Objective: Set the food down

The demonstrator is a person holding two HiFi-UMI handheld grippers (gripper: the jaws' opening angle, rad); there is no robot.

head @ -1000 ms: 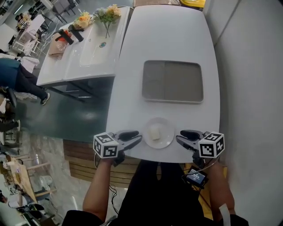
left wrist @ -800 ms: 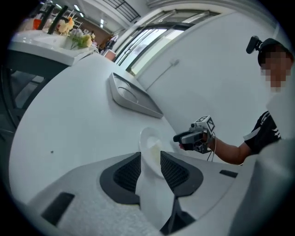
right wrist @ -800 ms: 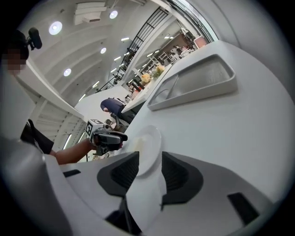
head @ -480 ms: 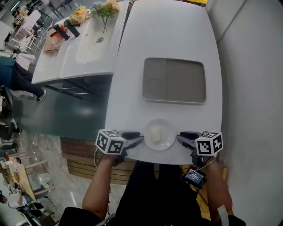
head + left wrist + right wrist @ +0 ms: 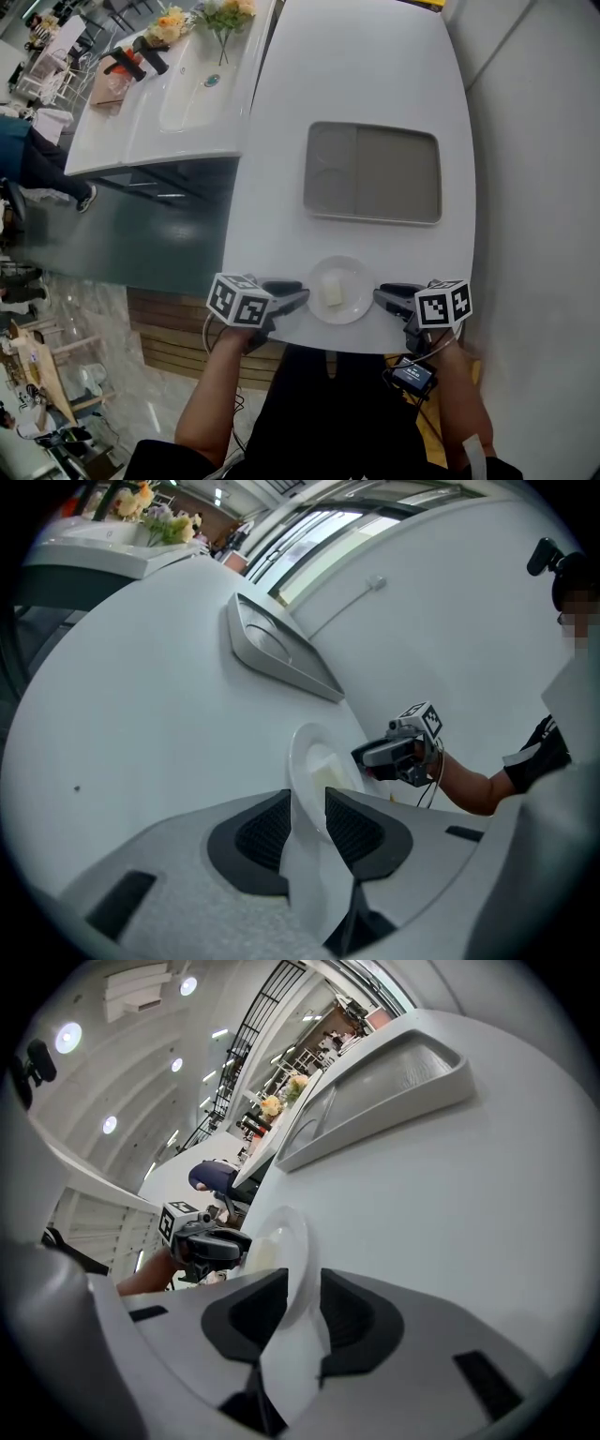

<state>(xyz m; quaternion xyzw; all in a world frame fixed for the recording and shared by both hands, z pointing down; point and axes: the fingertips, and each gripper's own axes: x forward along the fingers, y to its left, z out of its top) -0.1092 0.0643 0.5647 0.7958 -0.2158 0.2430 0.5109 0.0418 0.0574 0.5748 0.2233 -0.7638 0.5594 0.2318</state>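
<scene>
A small white plate [image 5: 352,298] lies at the near edge of the white table [image 5: 375,75], with a pale block of food [image 5: 332,289] on it. My left gripper [image 5: 298,296] is at the plate's left rim and my right gripper [image 5: 380,295] at its right rim. In the left gripper view the plate's rim [image 5: 305,761] runs between the pads of the left gripper [image 5: 307,829], which press on it. In the right gripper view the rim [image 5: 286,1241] is clamped the same way by the right gripper [image 5: 292,1309]. I cannot tell whether the plate rests on the table or is lifted.
A grey two-part tray [image 5: 372,172] sits in the middle of the table beyond the plate. A second white table [image 5: 169,112] with flowers [image 5: 225,11] stands to the left across a gap. A wall [image 5: 534,187] runs along the right. A person [image 5: 28,159] stands far left.
The right gripper's jaws have come in from beside the plate onto its right rim. The left gripper has stayed at the left rim. The plate has hardly moved.
</scene>
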